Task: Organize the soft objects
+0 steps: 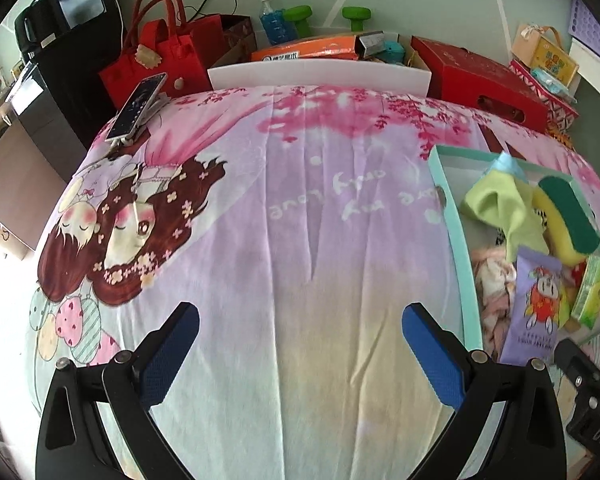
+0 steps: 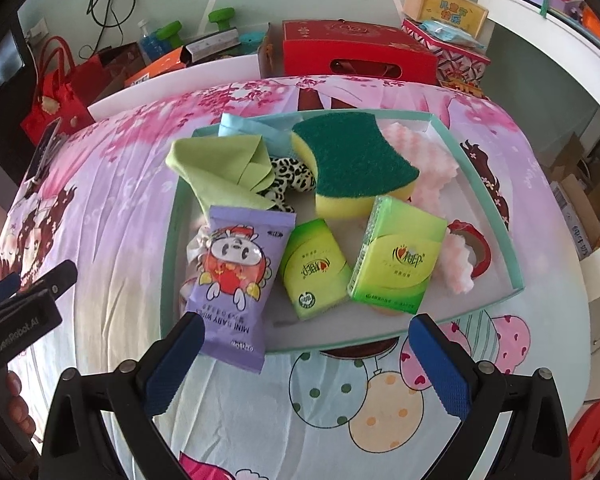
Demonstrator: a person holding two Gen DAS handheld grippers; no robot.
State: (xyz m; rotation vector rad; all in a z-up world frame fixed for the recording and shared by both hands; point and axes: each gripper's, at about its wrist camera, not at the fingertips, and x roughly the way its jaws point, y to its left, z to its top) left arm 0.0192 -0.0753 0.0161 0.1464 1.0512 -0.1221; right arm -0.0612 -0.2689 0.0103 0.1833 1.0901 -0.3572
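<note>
Both tongs gape empty: right tongs (image 2: 306,364) at six o'clock of the teal tray (image 2: 496,208), left tongs (image 1: 300,352) over the bedsheet (image 1: 280,208).

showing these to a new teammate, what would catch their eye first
The teal tray on the cartoon-print bedsheet, piled with soft items: a green-topped yellow sponge at the back, two green tissue packs in front, and a purple baby wipes pack hanging over the near rim. Both grippers hover open, the right gripper just before the tray.
</note>
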